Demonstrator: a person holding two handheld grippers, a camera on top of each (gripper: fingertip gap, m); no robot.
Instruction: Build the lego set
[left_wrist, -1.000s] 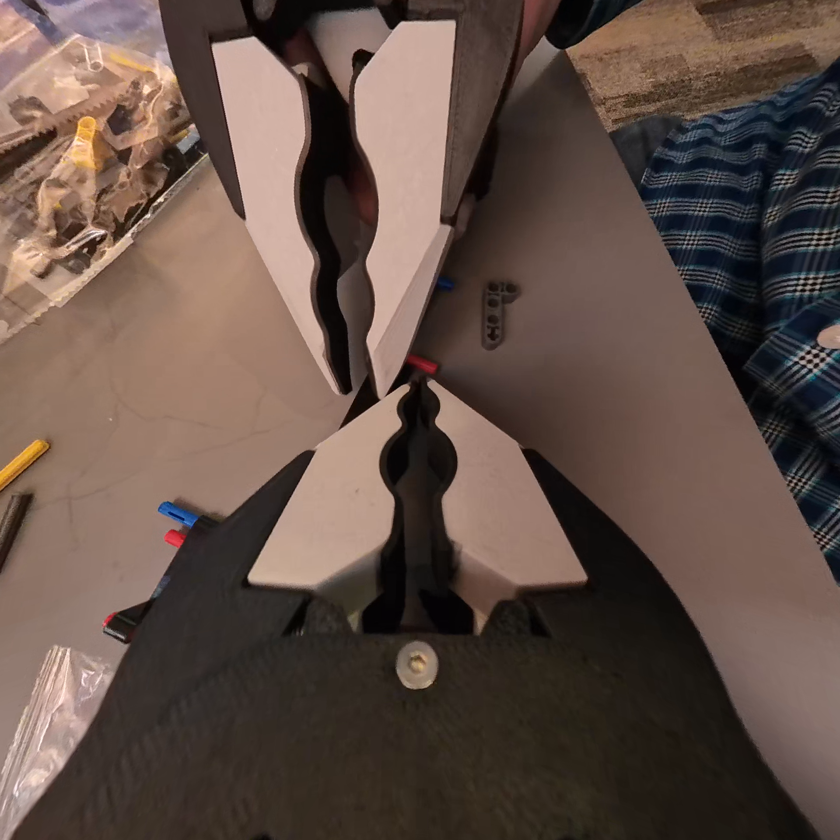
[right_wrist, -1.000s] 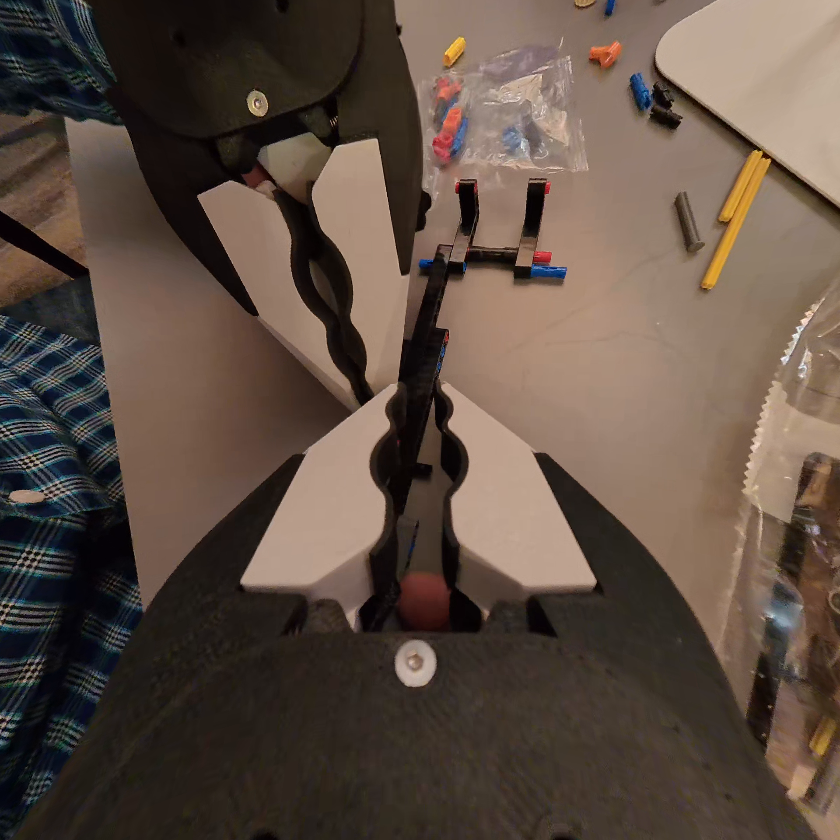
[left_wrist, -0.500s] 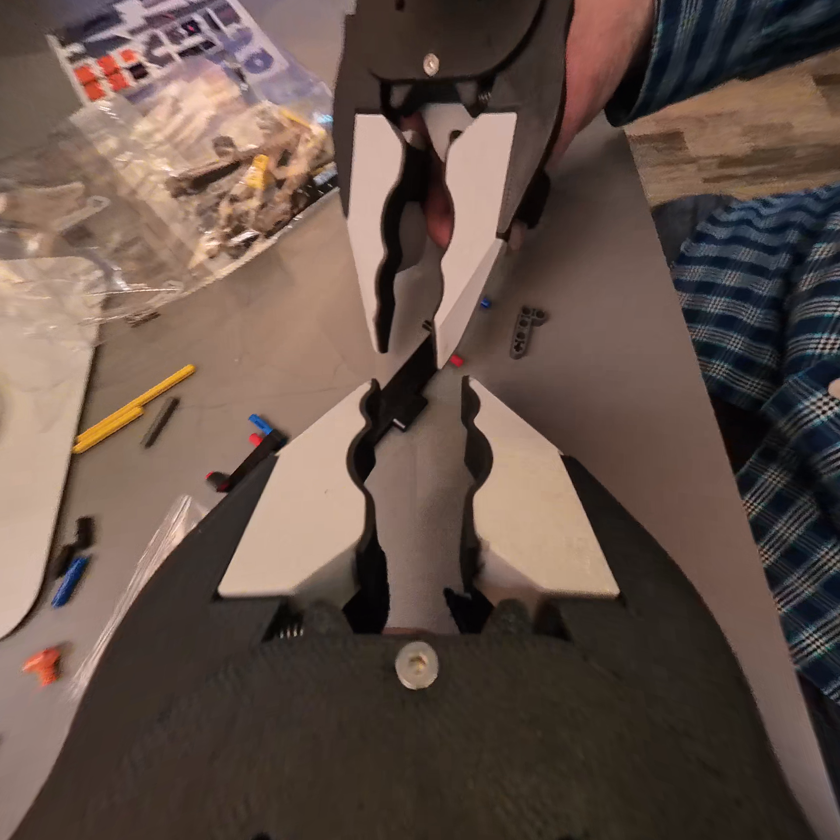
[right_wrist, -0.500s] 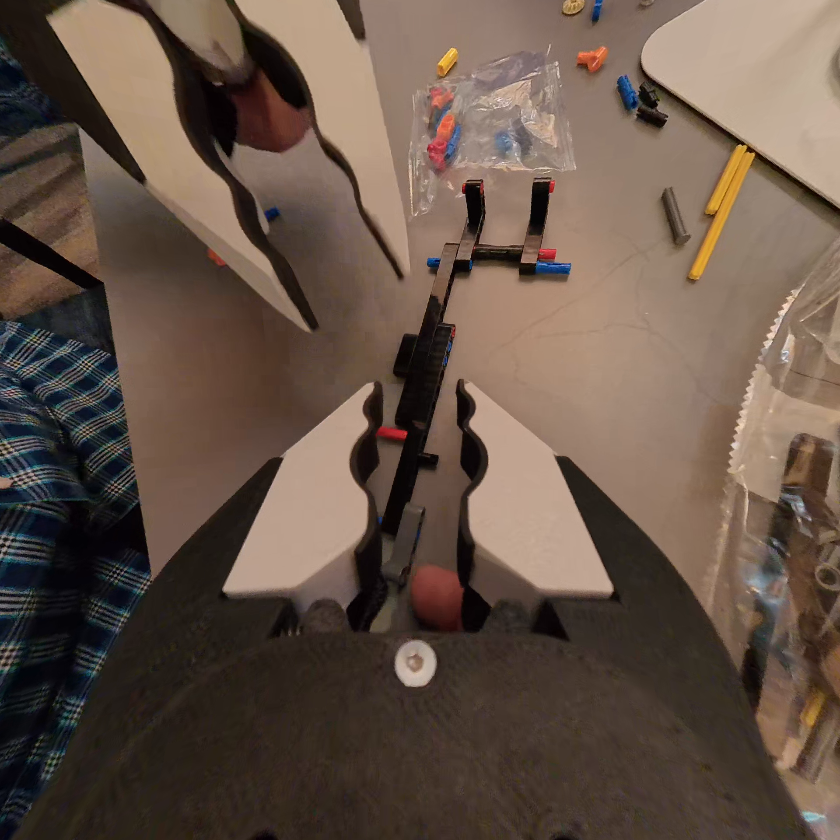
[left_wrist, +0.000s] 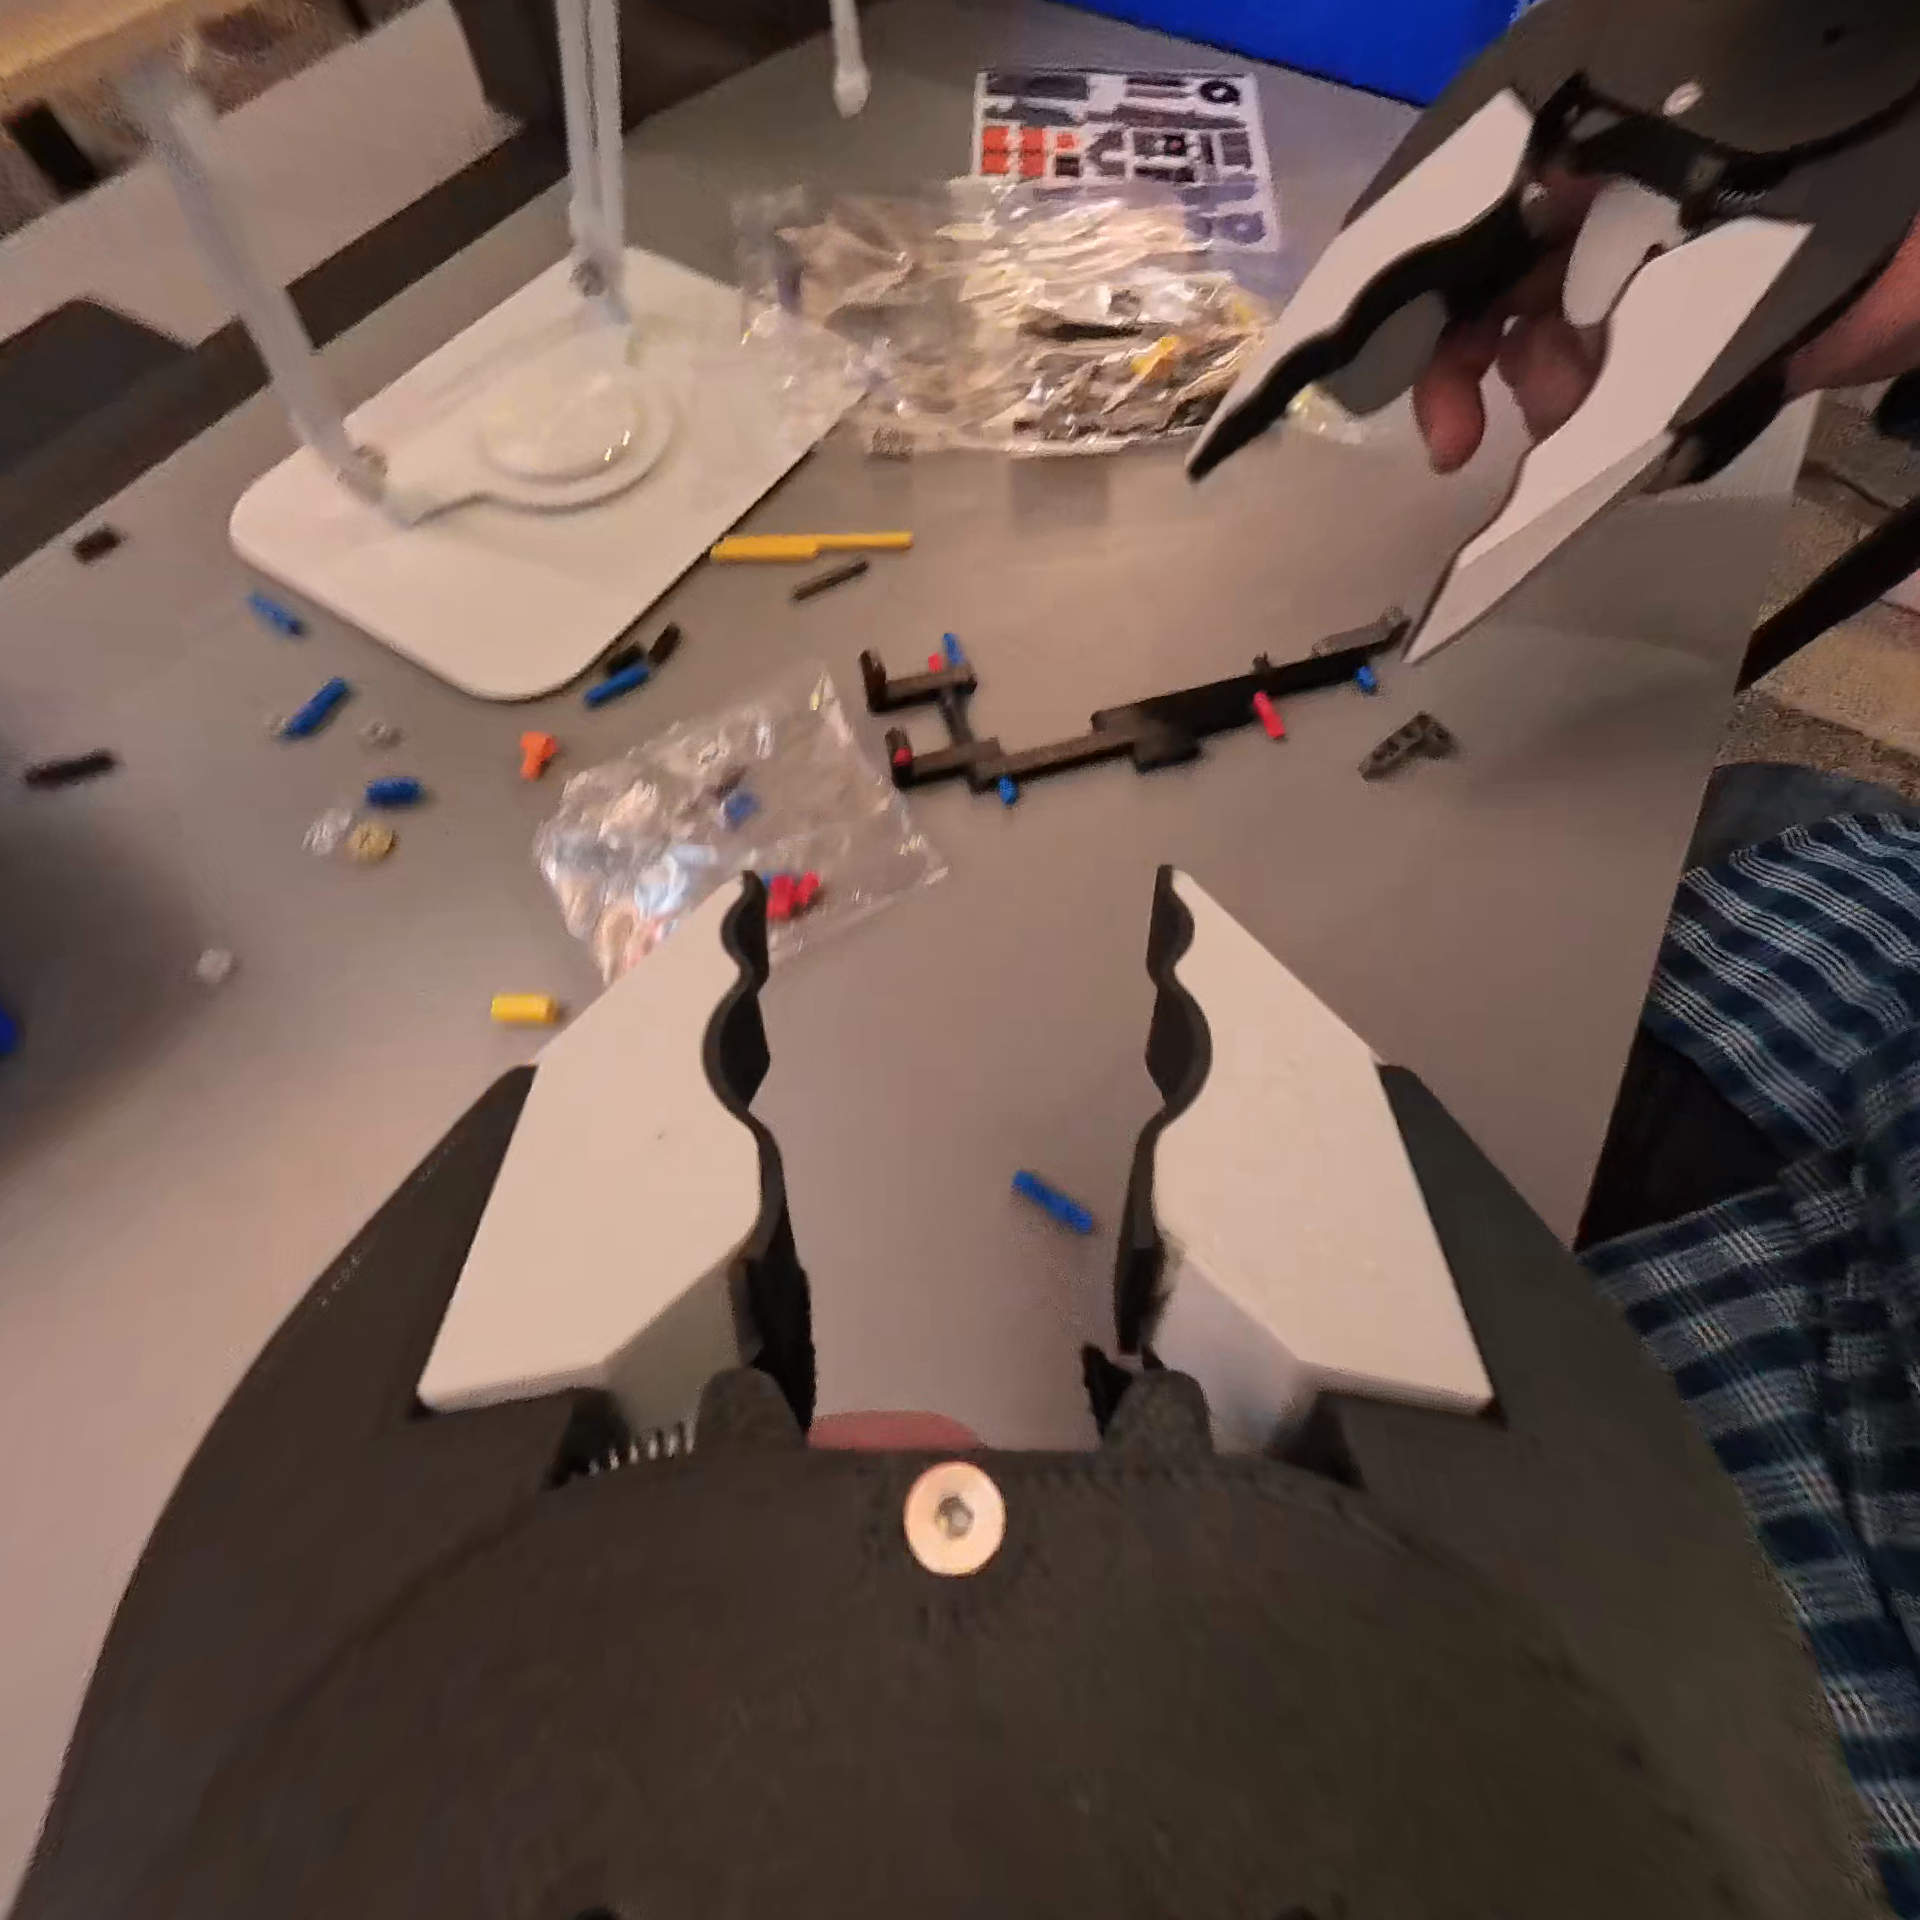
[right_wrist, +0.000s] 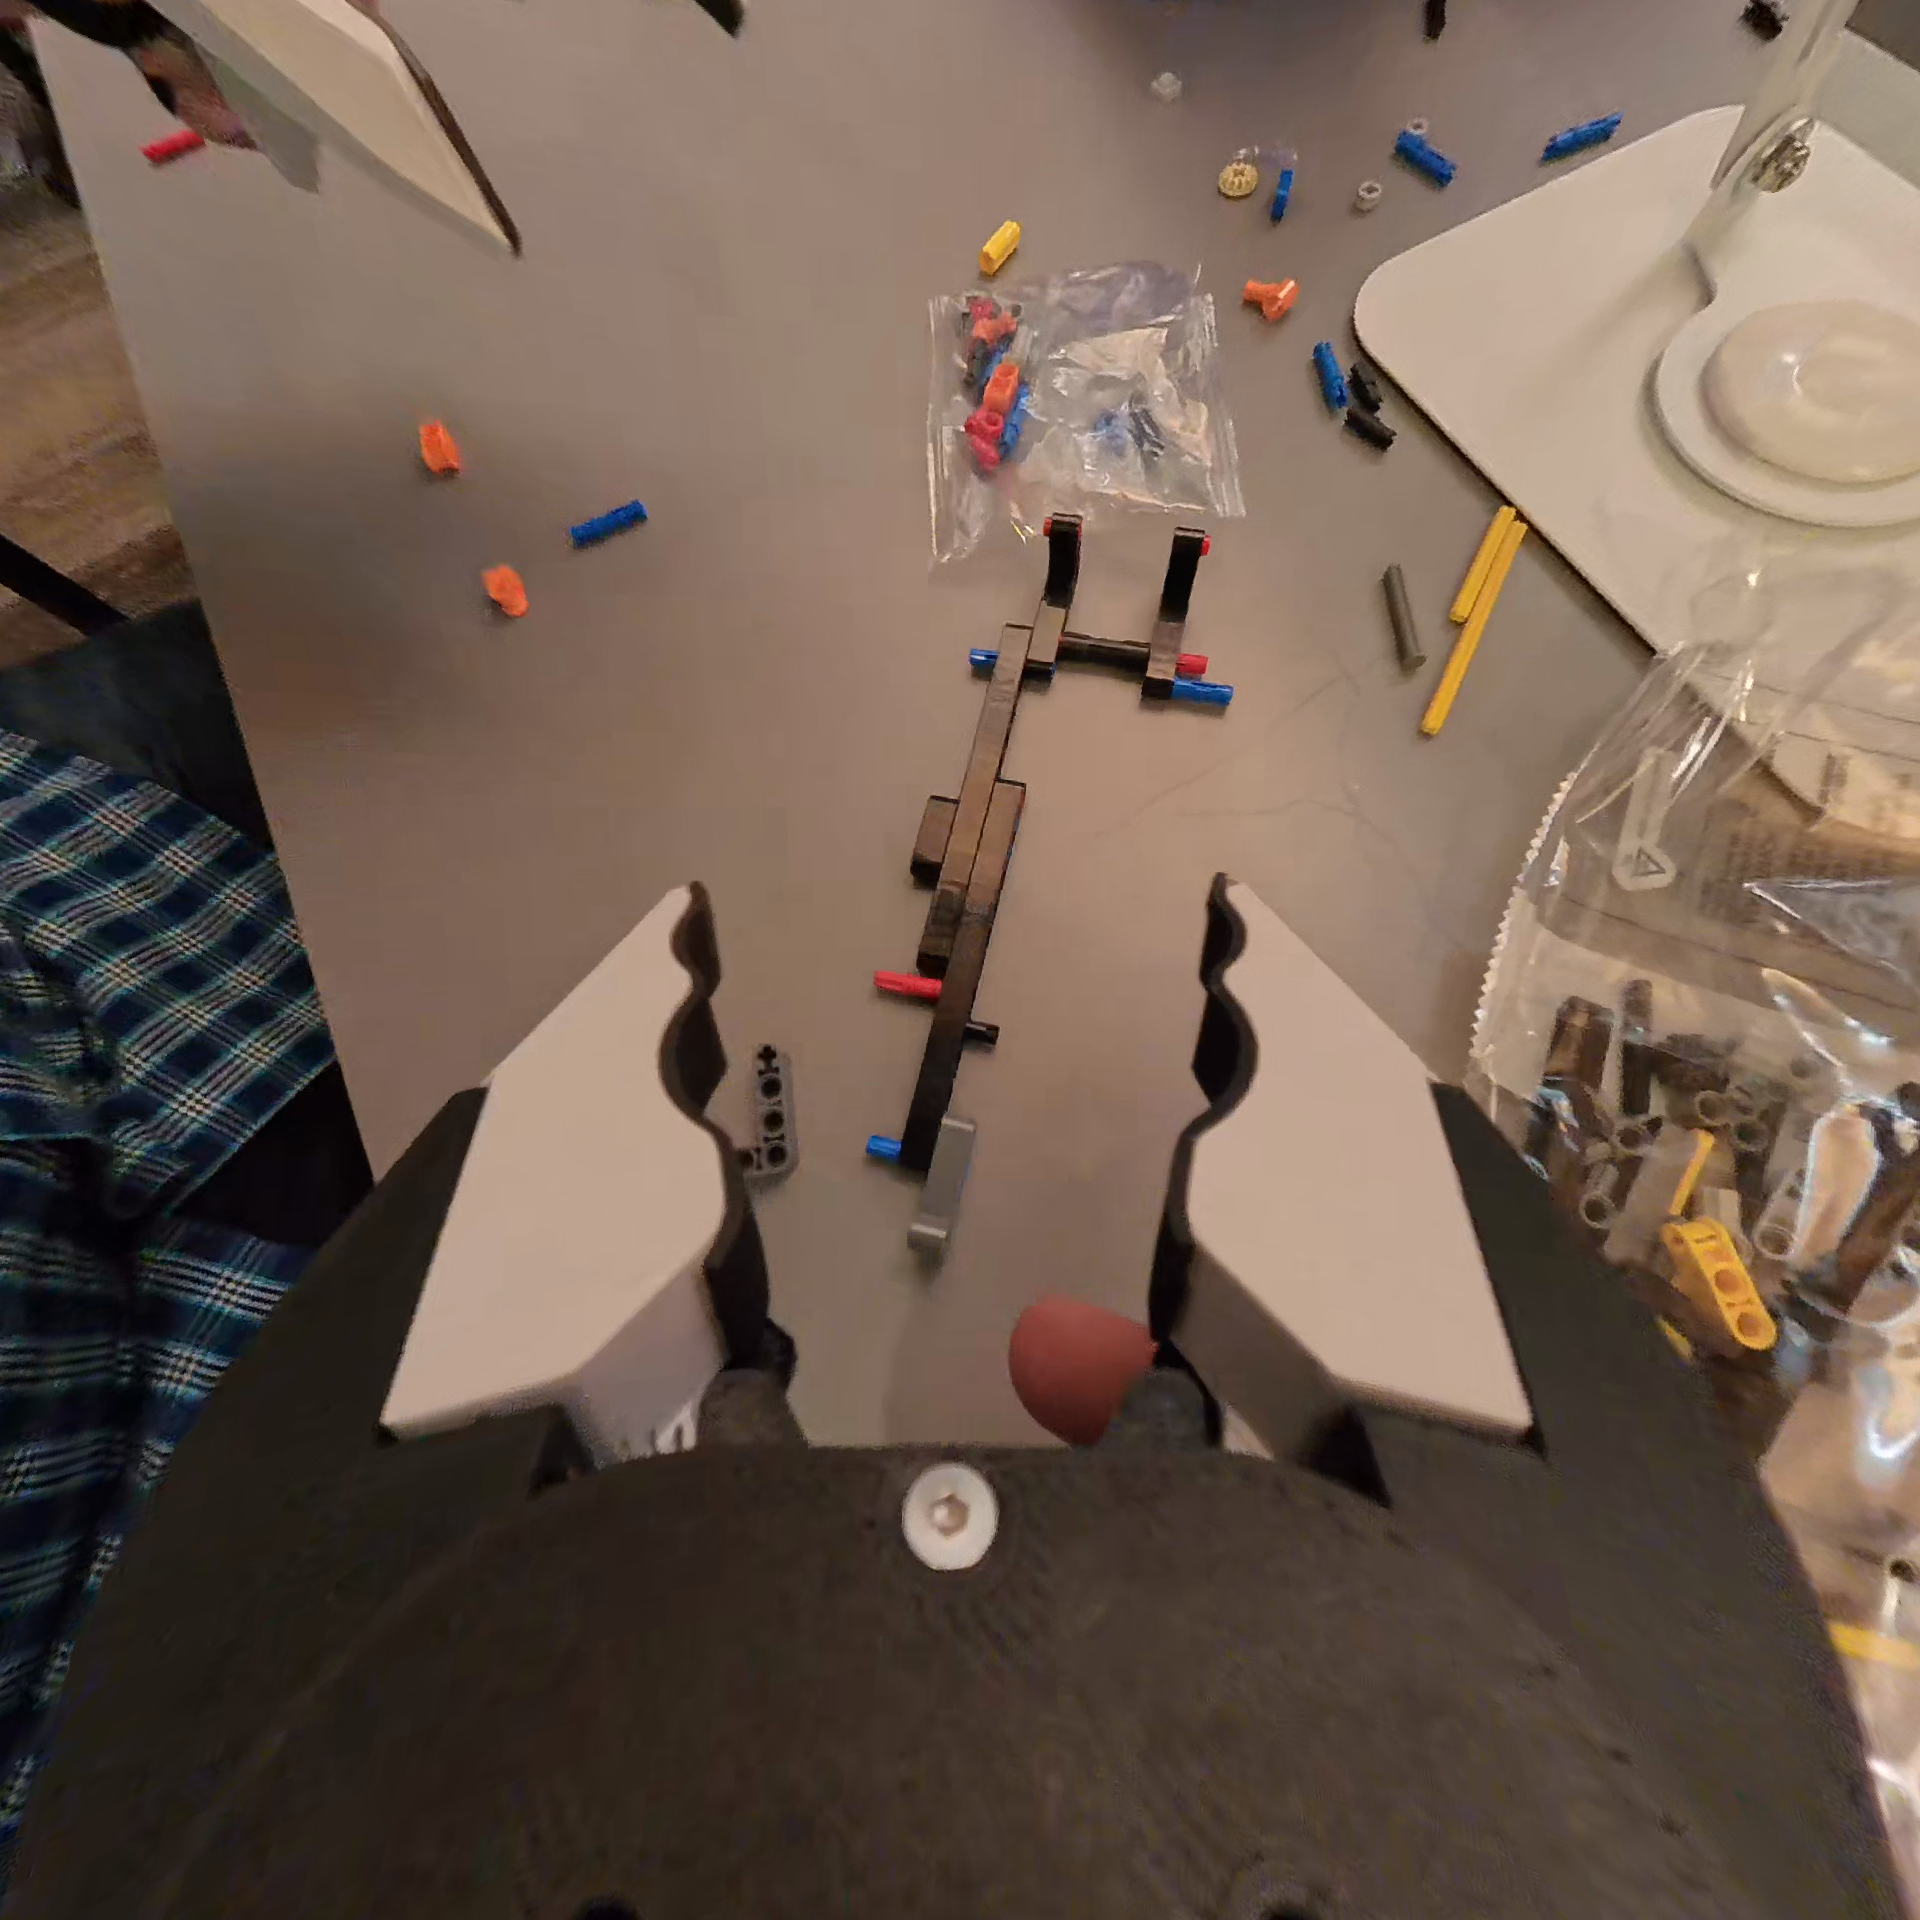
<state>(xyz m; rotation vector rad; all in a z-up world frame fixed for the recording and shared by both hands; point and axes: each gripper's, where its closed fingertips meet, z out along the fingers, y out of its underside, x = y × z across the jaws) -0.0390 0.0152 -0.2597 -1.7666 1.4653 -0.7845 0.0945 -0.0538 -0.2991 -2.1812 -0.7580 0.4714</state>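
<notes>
The black lego assembly (right_wrist: 982, 821), a long beam with red and blue pins and a forked far end, lies flat on the grey table (right_wrist: 727, 416). It also shows in the left wrist view (left_wrist: 1122, 722). My right gripper (right_wrist: 954, 894) is open and empty, raised above the assembly's near end. My left gripper (left_wrist: 954, 883) is open and empty, held high and well back from the assembly. The right gripper also shows in the left wrist view (left_wrist: 1309, 561), open. A small grey beam (right_wrist: 771, 1112) lies beside the assembly.
A small bag of pins (right_wrist: 1081, 384) lies past the assembly. A large bag of parts (right_wrist: 1704, 1039) is at the right. A white stand base (right_wrist: 1558, 343), yellow axles (right_wrist: 1475, 613), loose blue, orange and red pins, a sheet of paper (left_wrist: 1122, 145) and a plaid sleeve (right_wrist: 135, 935) surround it.
Both grippers opened, let go of the black assembly and drew up and back. The assembly now lies on the table.
</notes>
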